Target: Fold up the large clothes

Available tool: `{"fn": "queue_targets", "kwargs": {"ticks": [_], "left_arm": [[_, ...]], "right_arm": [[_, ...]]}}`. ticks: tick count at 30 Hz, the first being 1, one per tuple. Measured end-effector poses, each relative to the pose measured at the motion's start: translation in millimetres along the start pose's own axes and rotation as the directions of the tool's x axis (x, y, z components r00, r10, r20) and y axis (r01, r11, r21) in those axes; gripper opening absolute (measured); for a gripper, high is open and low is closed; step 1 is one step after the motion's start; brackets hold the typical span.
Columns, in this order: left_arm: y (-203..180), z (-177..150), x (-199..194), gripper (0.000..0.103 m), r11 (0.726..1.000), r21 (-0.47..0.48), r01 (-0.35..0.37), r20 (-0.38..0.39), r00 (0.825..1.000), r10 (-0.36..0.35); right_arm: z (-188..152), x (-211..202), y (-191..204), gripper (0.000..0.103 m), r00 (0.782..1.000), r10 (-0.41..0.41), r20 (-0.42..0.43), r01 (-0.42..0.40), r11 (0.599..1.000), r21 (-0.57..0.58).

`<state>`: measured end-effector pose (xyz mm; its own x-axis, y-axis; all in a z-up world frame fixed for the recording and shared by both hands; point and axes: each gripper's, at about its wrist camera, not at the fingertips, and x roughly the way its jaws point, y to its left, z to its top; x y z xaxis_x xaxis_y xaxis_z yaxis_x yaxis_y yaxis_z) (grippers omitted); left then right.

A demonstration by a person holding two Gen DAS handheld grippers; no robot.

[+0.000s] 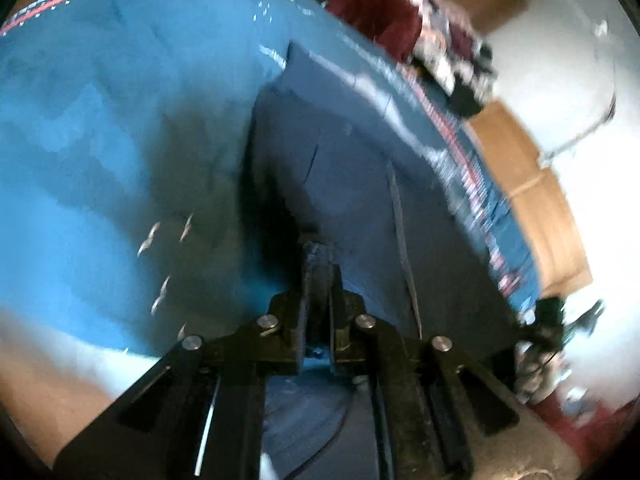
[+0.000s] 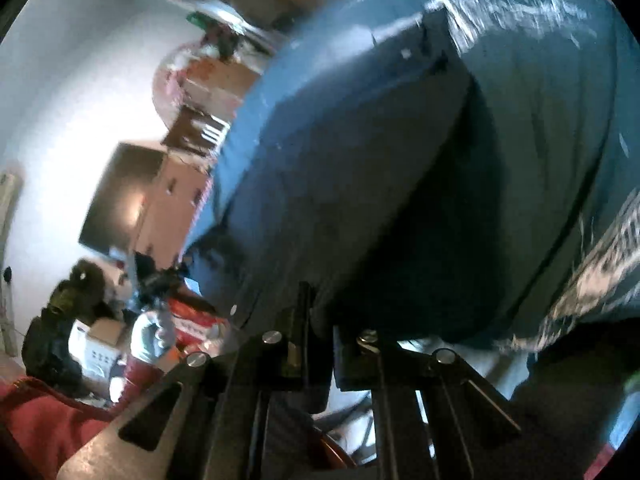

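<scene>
The left gripper (image 1: 318,280) has its fingers pressed together on an edge of the blue cloth (image 1: 120,120), and the right gripper (image 2: 316,312) pinches the cloth (image 2: 360,160) in the same way, probably because a large piece can only be carried over for a fold when two points are held at once. The cloth fills most of both views and lies spread and partly doubled in front of the grippers, a darker layer (image 1: 340,160) on the lighter one. Both pictures are blurred, so I cannot tell which edge each gripper holds.
</scene>
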<state>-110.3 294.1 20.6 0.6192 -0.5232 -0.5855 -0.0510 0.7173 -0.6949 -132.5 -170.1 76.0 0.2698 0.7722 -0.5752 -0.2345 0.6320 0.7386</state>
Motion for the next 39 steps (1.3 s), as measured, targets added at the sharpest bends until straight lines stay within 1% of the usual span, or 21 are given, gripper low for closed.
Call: {"fn": "queue_targets", "kwargs": {"ticks": [3,4,6,9,11,16,17,21,22,23,24,25,26,27,28,30,31,33,36,38,39], "left_arm": [[-9,16,-4,0.007,0.994,-0.038,0.106,0.071,0.992,-0.103],[-13,25,-7,0.007,0.986,-0.048,0.157,0.1,0.983,-0.152],[-20,43,-10,0.008,0.974,-0.056,0.218,0.145,0.967,-0.208],[-36,80,-2,0.008,0.965,-0.036,0.261,0.184,0.951,-0.25],[-45,106,10,0.008,0.967,-0.019,0.254,0.189,0.951,-0.246],[-68,183,65,0.009,0.978,0.027,0.206,0.181,0.961,-0.208],[-65,191,70,0.01,0.979,0.029,0.202,0.178,0.963,-0.204],[-60,242,125,0.015,0.99,0.026,0.14,0.143,0.979,-0.142],[-56,259,150,0.018,0.993,0.021,0.113,0.131,0.985,-0.115],[-52,266,161,0.026,0.996,0.02,0.092,0.128,0.987,-0.094],[-44,275,181,0.042,0.999,0.026,0.044,0.114,0.992,-0.047],[-28,284,210,0.048,0.999,-0.003,-0.049,0.084,0.995,0.049],[-17,285,223,0.053,0.994,-0.032,-0.107,0.059,0.992,0.109],[-4,285,239,0.053,0.982,-0.05,-0.182,0.026,0.983,0.183],[5,283,251,0.053,0.968,-0.043,-0.248,0.007,0.969,0.248],[13,277,259,0.056,0.953,-0.036,-0.301,-0.009,0.954,0.301],[12,274,256,0.057,0.952,-0.031,-0.304,-0.007,0.953,0.304],[2,265,239,0.064,0.956,0.004,-0.295,0.049,0.954,0.294],[-18,250,214,0.066,0.951,0.083,-0.299,0.12,0.95,0.288],[-28,235,210,0.066,0.954,0.157,-0.255,0.089,0.966,0.243],[-27,227,213,0.067,0.944,0.195,-0.265,0.062,0.964,0.258]], "right_arm": [[17,-11,11,0.011,0.999,0.015,0.041,-0.015,1.0,-0.011],[24,-16,14,0.011,0.998,0.025,0.064,-0.024,1.0,-0.009],[38,-24,17,0.011,0.994,0.046,0.096,-0.046,0.999,-0.006],[77,-32,21,0.011,0.988,0.067,0.141,-0.067,0.998,-0.008],[116,-32,22,0.011,0.984,0.073,0.162,-0.072,0.997,-0.01],[232,-4,12,0.011,0.985,0.06,0.162,-0.059,0.998,-0.01],[252,3,6,0.012,0.986,0.052,0.157,-0.052,0.999,-0.009],[331,41,-35,0.013,0.991,0.013,0.137,-0.015,1.0,0.015],[354,54,-50,0.014,0.991,-0.014,0.136,0.01,1.0,0.027],[367,65,-64,0.016,0.991,-0.027,0.132,0.022,0.999,0.041],[380,78,-80,0.019,0.992,-0.048,0.113,0.041,0.997,0.06],[392,93,-98,0.04,0.994,-0.085,0.074,0.078,0.993,0.086],[401,106,-117,0.058,0.985,-0.165,0.046,0.158,0.98,0.12],[406,114,-132,0.058,0.972,-0.234,0.035,0.227,0.964,0.139],[407,119,-146,0.058,0.968,-0.248,0.034,0.24,0.958,0.158],[405,121,-160,0.058,0.961,-0.274,0.045,0.261,0.946,0.191],[403,121,-163,0.058,0.955,-0.289,0.061,0.274,0.945,0.18],[397,123,-162,0.058,0.951,-0.3,0.078,0.286,0.946,0.151],[389,133,-149,0.057,0.937,-0.337,0.087,0.331,0.94,0.083],[382,139,-135,0.057,0.938,-0.332,0.096,0.33,0.943,0.038],[377,143,-129,0.057,0.942,-0.322,0.094,0.322,0.947,0.014]]}}
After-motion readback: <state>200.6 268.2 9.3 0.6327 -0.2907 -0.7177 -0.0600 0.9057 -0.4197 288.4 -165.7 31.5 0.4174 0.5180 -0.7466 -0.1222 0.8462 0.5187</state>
